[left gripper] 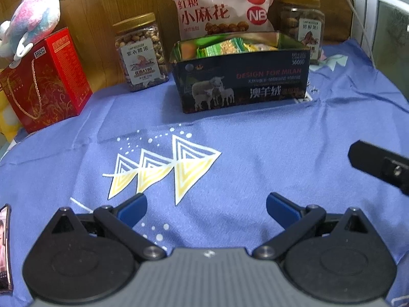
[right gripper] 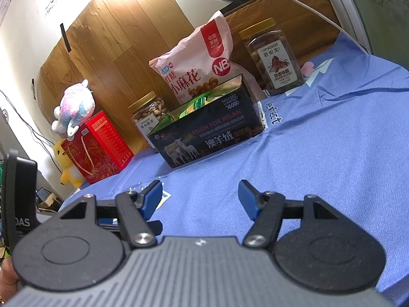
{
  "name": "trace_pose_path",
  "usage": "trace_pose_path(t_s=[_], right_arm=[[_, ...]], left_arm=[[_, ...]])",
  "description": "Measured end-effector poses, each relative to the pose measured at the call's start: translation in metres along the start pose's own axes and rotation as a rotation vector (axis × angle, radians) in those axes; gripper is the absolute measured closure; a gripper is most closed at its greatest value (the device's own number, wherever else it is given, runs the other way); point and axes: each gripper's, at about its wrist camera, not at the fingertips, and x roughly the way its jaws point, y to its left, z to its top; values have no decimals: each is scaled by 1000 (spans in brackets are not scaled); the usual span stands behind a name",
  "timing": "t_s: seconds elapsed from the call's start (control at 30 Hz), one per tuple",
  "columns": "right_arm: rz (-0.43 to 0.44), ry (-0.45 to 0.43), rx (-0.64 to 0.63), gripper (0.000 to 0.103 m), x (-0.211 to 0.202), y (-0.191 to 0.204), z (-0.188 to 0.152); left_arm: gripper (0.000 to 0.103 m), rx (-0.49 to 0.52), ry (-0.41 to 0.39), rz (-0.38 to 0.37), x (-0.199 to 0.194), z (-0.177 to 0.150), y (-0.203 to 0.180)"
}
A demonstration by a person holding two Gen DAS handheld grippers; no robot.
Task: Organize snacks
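Observation:
A dark open box [left gripper: 240, 87] printed with sheep stands at the back of the blue cloth and holds green snack packets [left gripper: 230, 46]; it also shows in the right wrist view [right gripper: 204, 138]. A pink snack bag [left gripper: 219, 7] leans behind it, also seen from the right [right gripper: 194, 69]. My left gripper [left gripper: 206, 208] is open and empty, well short of the box. My right gripper [right gripper: 200, 199] is open and empty, low over the cloth; part of it shows at the left wrist view's right edge [left gripper: 381, 163].
A nut jar [left gripper: 141, 53] stands left of the box and another jar [left gripper: 304, 23] right of it. A red gift box [left gripper: 43, 81] with a plush toy [left gripper: 30, 23] on top sits far left. A glossy packet edge [left gripper: 5, 248] lies at the left border.

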Motion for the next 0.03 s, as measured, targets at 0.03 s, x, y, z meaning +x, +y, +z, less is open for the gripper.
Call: trace_pose_path(t_s=[0.03], right_arm=[[-3, -2, -3, 35, 0, 0, 0]], left_arm=[[0, -5, -11, -11, -2, 0, 1]])
